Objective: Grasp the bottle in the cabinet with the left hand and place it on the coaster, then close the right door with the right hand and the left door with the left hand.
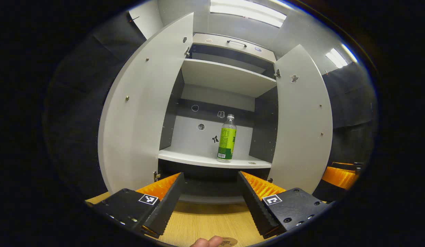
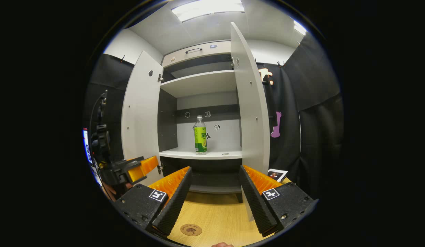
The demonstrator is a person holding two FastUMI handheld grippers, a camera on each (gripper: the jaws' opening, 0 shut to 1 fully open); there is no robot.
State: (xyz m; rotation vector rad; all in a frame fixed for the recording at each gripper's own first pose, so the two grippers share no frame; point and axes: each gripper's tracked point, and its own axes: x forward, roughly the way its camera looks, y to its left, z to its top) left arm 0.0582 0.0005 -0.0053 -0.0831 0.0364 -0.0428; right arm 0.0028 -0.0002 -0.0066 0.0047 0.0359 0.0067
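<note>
Bottle [image 1: 227, 139] is standing upright on the middle shelf [image 1: 198, 158] of the cabinet, a bit right of centre, nothing touching it. Both doors are swung wide open, left door [image 1: 144, 109] and right door [image 1: 303, 120], so there's a clean lane straight in. The left gripper [image 1: 209, 192] sits low over the wooden tabletop [image 1: 205, 223] with its jaws spread wide and empty, lined up roughly under the bottle, which looks like a setup for the reach. The right gripper [image 2: 214, 192] is also wide open and holding nothing, parked back from the cabinet, probably just waiting for its door turn. The round coaster [image 2: 191, 229] lies on the table right in front, so it should be a short trip once the bottle's out.
</note>
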